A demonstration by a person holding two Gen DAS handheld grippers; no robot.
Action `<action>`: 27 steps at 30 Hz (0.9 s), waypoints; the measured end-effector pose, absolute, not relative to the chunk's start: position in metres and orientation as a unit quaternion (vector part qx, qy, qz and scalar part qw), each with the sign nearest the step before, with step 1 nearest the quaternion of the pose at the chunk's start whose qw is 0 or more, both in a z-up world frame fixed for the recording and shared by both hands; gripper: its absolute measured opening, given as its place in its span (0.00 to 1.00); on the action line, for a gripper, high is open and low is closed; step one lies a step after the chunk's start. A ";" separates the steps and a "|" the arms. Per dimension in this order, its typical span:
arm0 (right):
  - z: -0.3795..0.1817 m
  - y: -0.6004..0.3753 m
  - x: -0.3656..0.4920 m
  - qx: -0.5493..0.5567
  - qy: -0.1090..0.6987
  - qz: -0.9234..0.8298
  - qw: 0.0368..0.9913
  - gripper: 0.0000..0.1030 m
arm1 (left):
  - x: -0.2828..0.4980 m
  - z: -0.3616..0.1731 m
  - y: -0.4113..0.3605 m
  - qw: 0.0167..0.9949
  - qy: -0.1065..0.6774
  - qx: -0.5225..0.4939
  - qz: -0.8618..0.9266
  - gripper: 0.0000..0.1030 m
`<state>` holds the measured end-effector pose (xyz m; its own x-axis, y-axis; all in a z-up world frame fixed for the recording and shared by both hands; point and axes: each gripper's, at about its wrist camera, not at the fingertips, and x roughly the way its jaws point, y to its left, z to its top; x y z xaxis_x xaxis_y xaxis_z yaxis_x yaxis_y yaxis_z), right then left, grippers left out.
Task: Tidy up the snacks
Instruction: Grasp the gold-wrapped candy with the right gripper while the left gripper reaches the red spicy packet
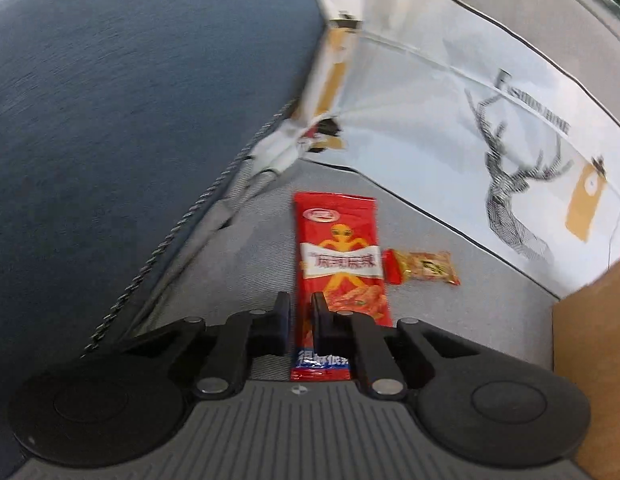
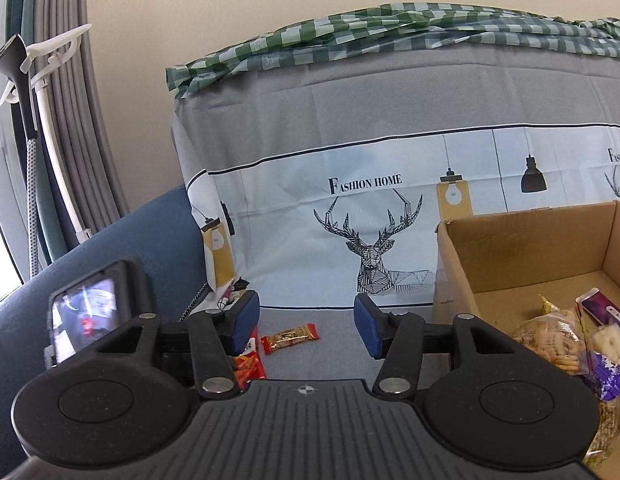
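Red is what jumps out on the left wrist view: a long red snack packet (image 1: 342, 272) lies on the grey seat cover (image 1: 470, 300), and the left gripper (image 1: 299, 312) sits right over its near end, fingers drawn close together with the packet's left edge in the narrow gap between them. Whether the pads are actually pinching the wrapper, I cannot tell. Just right of the packet lies a small gold and red snack bar (image 1: 420, 267), not touching it. Blue sofa arm (image 1: 129, 100) fills the left, and a brown edge of the cardboard box (image 1: 590, 340) shows at the right.

Over to the right wrist view, and it opens up what the other cannot: the box (image 2: 530, 240) from above, with a bag of biscuits (image 2: 550, 340) and purple-wrapped packs (image 2: 602, 376) lying inside. The right gripper (image 2: 305, 320) hovers above the seat, spread wide with nothing between its fingers. Beneath its left finger peeks the red packet (image 2: 247, 364), and the snack bar (image 2: 289, 336) lies on the seat beyond. The deer print cover (image 2: 374, 256) hangs down the backrest, a green checked cloth (image 2: 390, 24) draped along the top
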<state>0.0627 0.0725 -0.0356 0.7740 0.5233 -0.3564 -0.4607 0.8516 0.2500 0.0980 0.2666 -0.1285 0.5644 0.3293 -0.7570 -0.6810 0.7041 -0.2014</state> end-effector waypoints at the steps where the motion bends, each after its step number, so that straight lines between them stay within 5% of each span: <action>1: -0.035 0.072 0.063 0.074 0.211 0.261 0.939 0.54 | 0.095 -0.127 0.270 0.848 0.355 -0.253 0.302 0.13; 2: -0.035 0.072 0.063 0.072 0.211 0.259 0.940 0.54 | 0.092 -0.126 0.273 0.847 0.347 -0.261 0.306 0.17; 4: -0.035 0.072 0.064 0.067 0.212 0.258 0.940 0.55 | 0.090 -0.124 0.276 0.851 0.328 -0.278 0.301 0.45; 10: -0.038 0.072 0.069 0.068 0.248 0.262 0.930 0.55 | 0.110 -0.122 0.256 0.870 0.343 -0.229 0.271 0.71; 14: -0.035 0.070 0.077 0.076 0.267 0.269 0.922 0.55 | 0.113 -0.129 0.249 0.858 0.375 -0.202 0.287 0.63; 15: -0.034 0.070 0.079 0.079 0.272 0.271 0.920 0.55 | 0.111 -0.130 0.250 0.856 0.377 -0.208 0.285 0.55; 16: -0.033 0.070 0.081 0.082 0.275 0.273 0.918 0.55 | 0.108 -0.128 0.251 0.853 0.378 -0.214 0.289 0.32; 18: -0.029 0.072 0.084 0.082 0.277 0.275 0.917 0.55 | 0.100 -0.125 0.257 0.840 0.381 -0.244 0.298 0.18; 24: -0.030 0.083 0.115 0.098 0.326 0.275 0.899 0.54 | 0.075 -0.125 0.263 0.806 0.386 -0.321 0.315 0.14; 27: -0.042 0.103 0.144 0.119 0.380 0.254 0.881 0.44 | 0.061 -0.124 0.272 0.784 0.382 -0.368 0.323 0.14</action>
<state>0.1437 0.1025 -0.0421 0.5824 0.5376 -0.6097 -0.3567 0.8430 0.4026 0.0613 0.2720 -0.1242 0.5000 0.2258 -0.8360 -0.7871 0.5210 -0.3301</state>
